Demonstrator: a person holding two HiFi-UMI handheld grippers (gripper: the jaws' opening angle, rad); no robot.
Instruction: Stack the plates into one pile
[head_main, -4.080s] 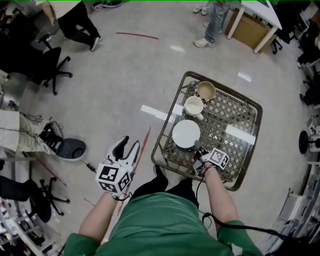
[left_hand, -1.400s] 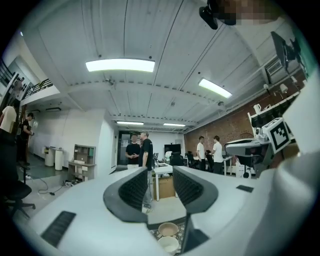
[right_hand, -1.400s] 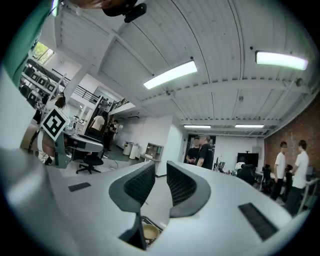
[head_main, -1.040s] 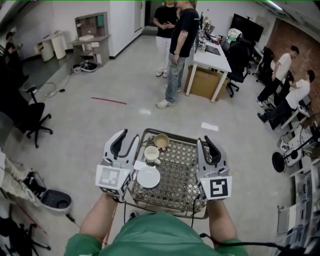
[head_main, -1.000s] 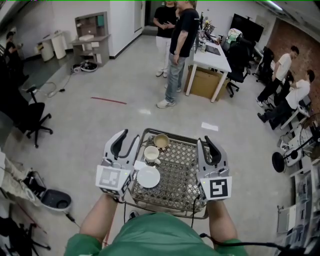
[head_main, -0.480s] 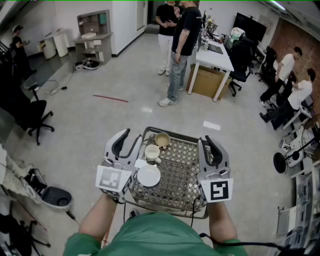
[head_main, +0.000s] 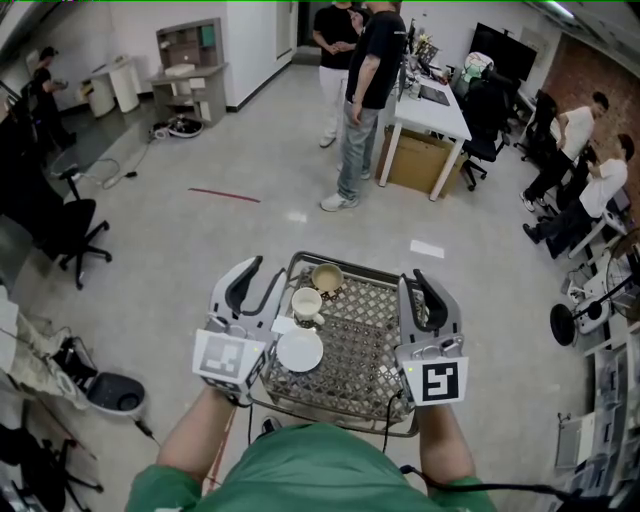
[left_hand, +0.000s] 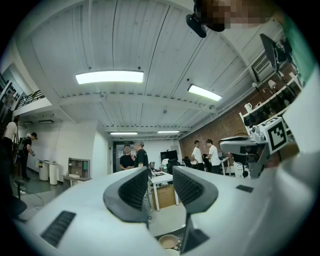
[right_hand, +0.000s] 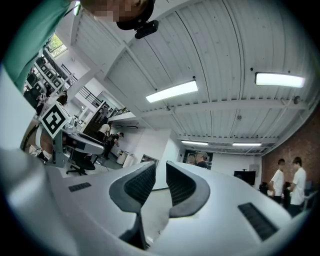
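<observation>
1. The white plate (head_main: 300, 351) lies on the wire mesh table (head_main: 372, 352), near its left front corner. Behind it stand two cups (head_main: 307, 303), one after the other. I can see only one white disc from above; whether other plates are under it, I cannot tell.

2. The plate looks like glazed ceramic. So I judge it to be stiff, a little heavy for its size, smooth and slippery on the surface, and easy to chip if it knocks on the wire or on another plate.

3. The best place to take hold is, I think, the rim. One jaw goes over the edge and one under it, on the side that faces the person, where no cup is in the way. A firm but not hard squeeze should do, because the glaze gives little friction.

4. The plate lies flat with its face up. It is round, so it has no long axis across the table and any part of the rim serves equally.

5. The left gripper (head_main: 255, 275) is held level above the table's left edge, jaws well apart, with nothing between them.

6. The right gripper (head_main: 425, 290) is above the right edge, with only a narrow gap between its jaws, and it holds nothing.
</observation>
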